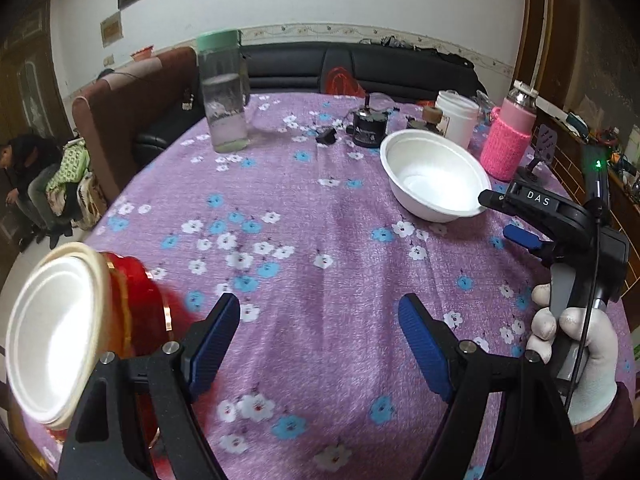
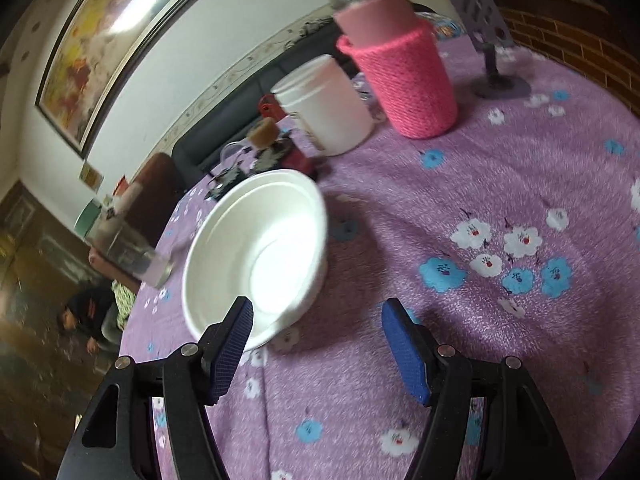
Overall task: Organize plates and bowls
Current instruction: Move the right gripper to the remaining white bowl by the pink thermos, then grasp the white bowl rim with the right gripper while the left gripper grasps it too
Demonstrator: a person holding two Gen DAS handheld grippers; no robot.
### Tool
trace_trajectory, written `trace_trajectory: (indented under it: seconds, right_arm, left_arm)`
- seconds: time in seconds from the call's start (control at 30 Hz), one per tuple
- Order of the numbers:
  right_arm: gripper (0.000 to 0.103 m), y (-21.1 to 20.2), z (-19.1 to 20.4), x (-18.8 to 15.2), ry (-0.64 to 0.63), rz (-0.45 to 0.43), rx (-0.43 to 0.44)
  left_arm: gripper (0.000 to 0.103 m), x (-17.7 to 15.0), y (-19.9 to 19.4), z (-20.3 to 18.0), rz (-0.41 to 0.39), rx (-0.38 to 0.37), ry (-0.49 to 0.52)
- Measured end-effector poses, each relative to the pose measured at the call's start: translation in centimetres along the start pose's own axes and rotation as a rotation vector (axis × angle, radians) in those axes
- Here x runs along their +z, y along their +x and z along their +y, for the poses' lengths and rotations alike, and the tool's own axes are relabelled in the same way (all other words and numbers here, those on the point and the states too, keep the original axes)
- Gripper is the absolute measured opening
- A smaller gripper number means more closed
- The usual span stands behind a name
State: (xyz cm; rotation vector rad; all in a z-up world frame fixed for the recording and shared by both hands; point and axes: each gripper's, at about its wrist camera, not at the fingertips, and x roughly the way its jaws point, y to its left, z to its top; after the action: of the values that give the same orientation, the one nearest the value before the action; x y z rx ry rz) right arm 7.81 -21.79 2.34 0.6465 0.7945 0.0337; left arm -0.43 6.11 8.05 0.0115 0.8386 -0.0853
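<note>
A white foam bowl [image 1: 432, 176] [image 2: 260, 256] stands upright on the purple flowered tablecloth [image 1: 320, 240]. My right gripper [image 2: 316, 312] [image 1: 508, 218] is open at the bowl's near rim. Its left fingertip [image 2: 240, 320] overlaps that rim, and no pad presses on the bowl. A gloved hand [image 1: 576, 352] holds this gripper. My left gripper [image 1: 318, 308] is open over bare cloth with nothing between its fingers. Just left of it, at the table's edge, a second white bowl [image 1: 52, 332] sits in a red gold-rimmed dish [image 1: 136, 300].
At the back stand a green-lidded glass jar [image 1: 222, 96], a black round object [image 1: 368, 128], a white tub [image 1: 456, 116] [image 2: 328, 108] and a bottle in a pink knitted sleeve [image 1: 508, 140] [image 2: 404, 80]. A purple stand [image 2: 492, 60] is far right. A person [image 1: 24, 176] sits beyond the table's left edge.
</note>
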Motion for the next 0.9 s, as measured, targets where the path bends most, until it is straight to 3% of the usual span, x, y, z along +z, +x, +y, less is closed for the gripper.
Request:
trace_trajectory:
  seconds: [0.23,0.5,0.7,0.9]
  right_arm:
    - [0.071,0.4,-0.2,1.7,0.012,-0.009,0.005]
    - [0.072,1.5,1.4,3.1,0.0,0.013,0.038]
    - [0.072,2.0,0.7,3.1,-0.044,-0.003,0.014]
    - [0.07,3.1,0.8,2.8,-0.069,0.035,0.05]
  left_arm:
    - [0.081,2.9,3.8,-1.2,0.085,-0.082,-0.063]
    - [0.081,9.0,7.6,-3.2,0.042,-0.018,-0.032]
    - [0.081,12.1,12.7,-3.4,0.125,-0.061,-0.076]
    - [0.08,13.4,16.8,-5.4,0.21,-0.076,-0.067]
